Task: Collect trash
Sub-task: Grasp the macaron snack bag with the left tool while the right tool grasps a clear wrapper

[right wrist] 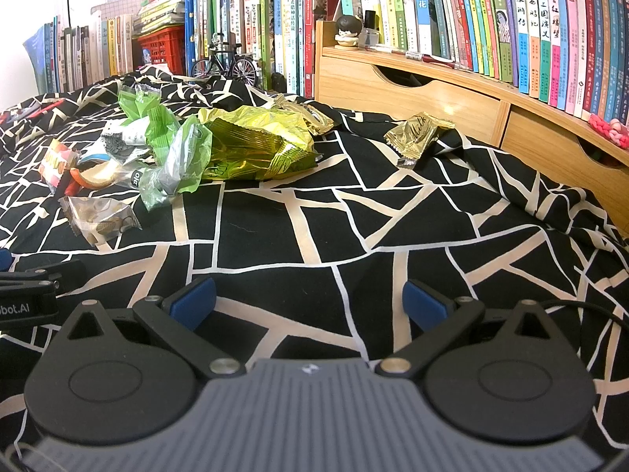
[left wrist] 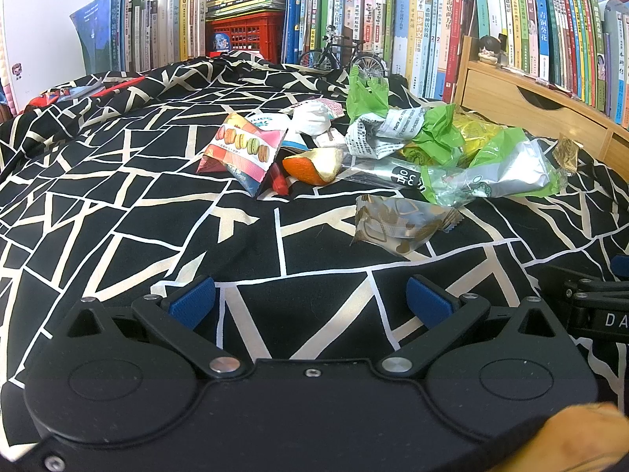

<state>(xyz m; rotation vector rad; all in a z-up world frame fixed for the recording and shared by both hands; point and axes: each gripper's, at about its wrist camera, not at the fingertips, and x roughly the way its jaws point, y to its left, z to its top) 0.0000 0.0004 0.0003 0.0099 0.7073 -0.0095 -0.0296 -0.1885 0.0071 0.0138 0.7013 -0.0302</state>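
Trash lies heaped on the black-and-cream patterned cloth [left wrist: 118, 196] ahead of both my tongs: a macaron packet [left wrist: 245, 149], an orange peel [left wrist: 314, 165], crumpled green wrappers [left wrist: 432, 133], a yellow-green foil bag [right wrist: 255, 145] and a clear gold-printed wrapper [left wrist: 401, 224] nearest me. A gold candy wrapper [right wrist: 412, 135] sits well apart, toward the wooden drawer unit [right wrist: 432, 94]. I see my left gripper [left wrist: 310, 301] spread wide, grasping nothing, low over the cloth. My right gripper [right wrist: 310, 301] is likewise released and empty. Books [right wrist: 511, 19] line the back.
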